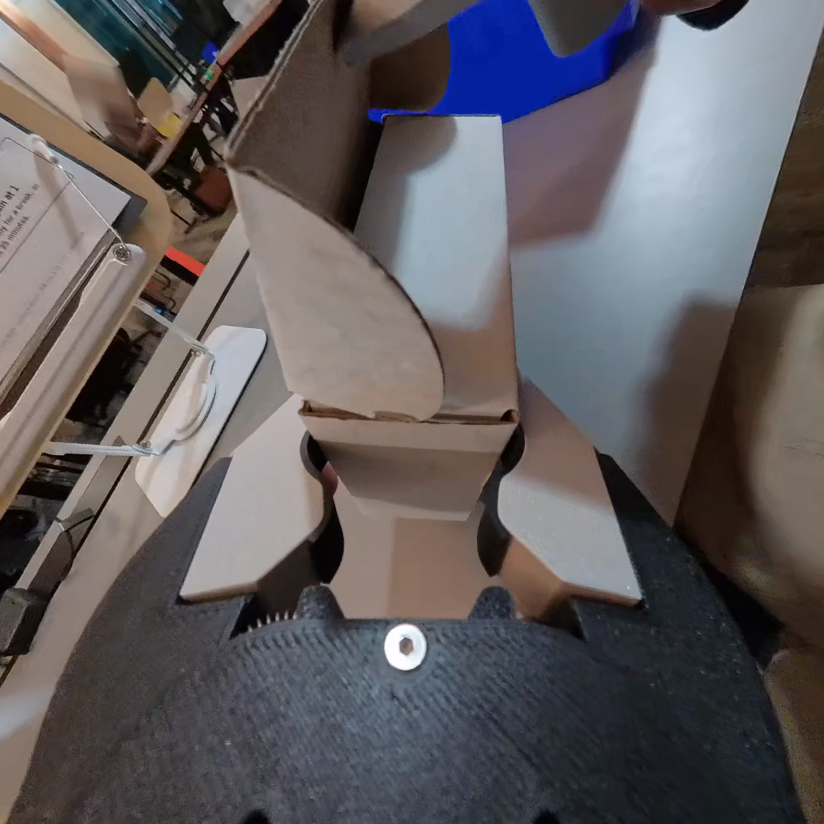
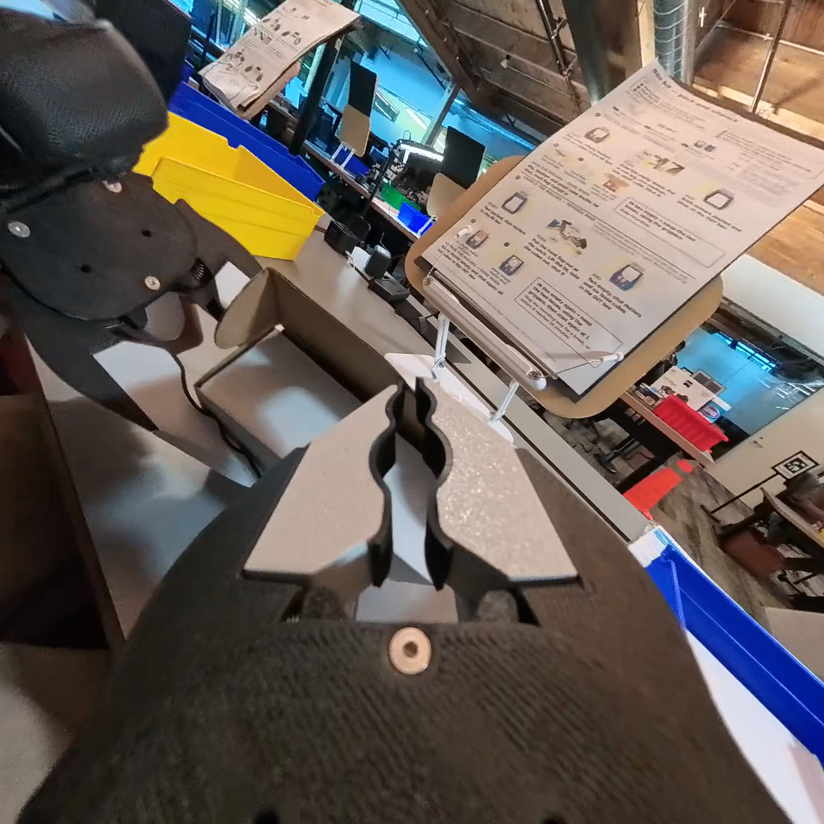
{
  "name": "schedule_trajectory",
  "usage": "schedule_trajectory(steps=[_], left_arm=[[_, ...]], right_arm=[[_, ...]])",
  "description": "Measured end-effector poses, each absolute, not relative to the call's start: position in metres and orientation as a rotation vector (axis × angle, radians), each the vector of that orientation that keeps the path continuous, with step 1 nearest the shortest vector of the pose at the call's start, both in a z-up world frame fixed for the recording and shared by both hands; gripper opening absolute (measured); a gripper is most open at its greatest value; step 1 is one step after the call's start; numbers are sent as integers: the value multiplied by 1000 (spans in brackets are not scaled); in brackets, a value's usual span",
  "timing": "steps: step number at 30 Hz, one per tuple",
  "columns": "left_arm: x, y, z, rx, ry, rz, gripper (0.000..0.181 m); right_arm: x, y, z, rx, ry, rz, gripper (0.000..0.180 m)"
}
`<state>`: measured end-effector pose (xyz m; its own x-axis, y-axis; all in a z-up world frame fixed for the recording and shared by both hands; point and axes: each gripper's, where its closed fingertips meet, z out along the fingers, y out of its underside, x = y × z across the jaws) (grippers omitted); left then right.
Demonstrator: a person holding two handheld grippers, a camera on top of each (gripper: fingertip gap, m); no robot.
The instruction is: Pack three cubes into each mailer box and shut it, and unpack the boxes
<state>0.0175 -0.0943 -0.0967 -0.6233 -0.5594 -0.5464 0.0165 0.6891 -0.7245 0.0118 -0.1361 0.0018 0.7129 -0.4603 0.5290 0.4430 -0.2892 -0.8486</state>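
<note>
A brown cardboard mailer box [image 1: 437, 267] stands open on the grey table, and its inside shows no cubes. My left gripper [image 1: 412, 455] is shut on the box's near wall, just below a rounded side flap [image 1: 348, 321]. In the right wrist view the same box [image 2: 330, 325] lies ahead, its inside empty. My right gripper [image 2: 411, 392] is almost closed, with the end of the box's side wall running edge-on into the narrow gap between its fingers. The left gripper also shows in the right wrist view [image 2: 178, 312], at the box's far end by the rounded flap.
A yellow bin [image 2: 232, 191] and a blue bin [image 2: 249, 133] stand behind the box. Another blue bin [image 2: 735, 646] is at the near right. An instruction sheet on a stand [image 2: 602, 232] rises beyond the table edge. More brown cardboard [image 1: 767, 446] lies to the right. About 11 cm separates my left fingertips from my right.
</note>
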Motion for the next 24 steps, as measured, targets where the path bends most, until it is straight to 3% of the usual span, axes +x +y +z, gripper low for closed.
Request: schedule_trajectory(steps=[6, 9, 14, 16, 20, 24], left_arm=[[23, -90, -100, -389, 2038, -926, 79], [22, -86, -95, -367, 1966, -939, 90], [6, -91, -63, -453, 1909, -1309, 96], [-2, -91, -44, -461, 1851, -1478, 85], [-2, -84, -35, -449, 1795, -1487, 38], [6, -82, -38, -471, 1785, -1379, 30]], right_arm=[[8, -132, -7, -1667, -16, -841, 3], [7, -131, -10, -1686, -76, -955, 3], [6, -131, -11, -1698, -131, -1058, 4], [5, -131, -11, -1697, -128, -1049, 4], [4, -130, -11, -1681, -130, -1022, 8], [2, -128, -13, -1671, -138, -1021, 16]])
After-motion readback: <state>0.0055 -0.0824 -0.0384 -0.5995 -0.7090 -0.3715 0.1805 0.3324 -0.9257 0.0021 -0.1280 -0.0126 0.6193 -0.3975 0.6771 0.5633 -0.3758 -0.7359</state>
